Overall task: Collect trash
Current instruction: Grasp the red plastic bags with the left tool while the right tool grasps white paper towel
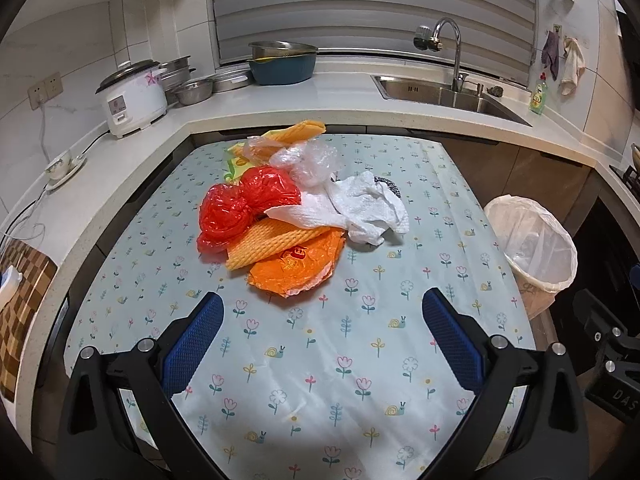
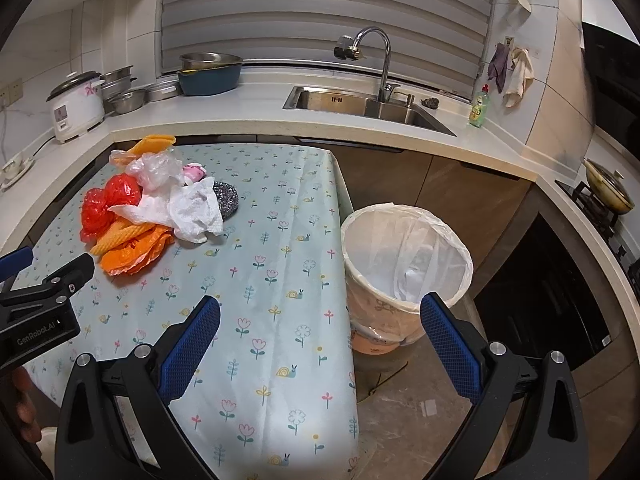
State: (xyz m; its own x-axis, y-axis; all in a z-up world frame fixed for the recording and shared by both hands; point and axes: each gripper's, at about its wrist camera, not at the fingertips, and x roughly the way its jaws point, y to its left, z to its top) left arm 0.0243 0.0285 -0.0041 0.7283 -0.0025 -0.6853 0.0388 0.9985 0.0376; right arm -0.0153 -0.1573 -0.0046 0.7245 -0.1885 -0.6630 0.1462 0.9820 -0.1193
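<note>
**Both grippers spread wide, trash heaped ahead on the table**

Left wrist view: Readable writing limited to "DAS" on a black part at the lower right edge; red printing on the orange bag (image 1: 298,268), too crumpled to read. Left gripper (image 1: 322,308) spread wide, blue pads (image 1: 192,344) far apart, nothing between them, touching nothing. Straight ahead of the fingertips, on the flowered tablecloth (image 1: 320,380): a heap of trash. Nearest the fingertips, the orange bag; on it a strip of yellow foam netting (image 1: 272,242); beyond the left finger, a red plastic bag (image 1: 240,208); beyond the right finger, white paper towels (image 1: 360,210); farther back, clear plastic (image 1: 308,162). Outside the right finger, off the table's edge, a lined trash bin (image 1: 532,240) standing on the floor.

Right wrist view: "GenRobot.AI" printed in white on the black body of the other gripper, at the left edge. Right gripper (image 2: 320,312) likewise released, pads wide apart, gripping nothing. Left finger over the tablecloth (image 2: 260,320), right fingertip in front of the bin's (image 2: 404,248) rim. Trash heap well beyond and outside the left finger: orange bag (image 2: 132,254), red bag (image 2: 108,204), paper towels (image 2: 188,210), a grey scouring pad (image 2: 226,200) just behind them. Green dish soap bottle (image 2: 479,106) far off beside the sink (image 2: 360,102), label unreadable.
</note>
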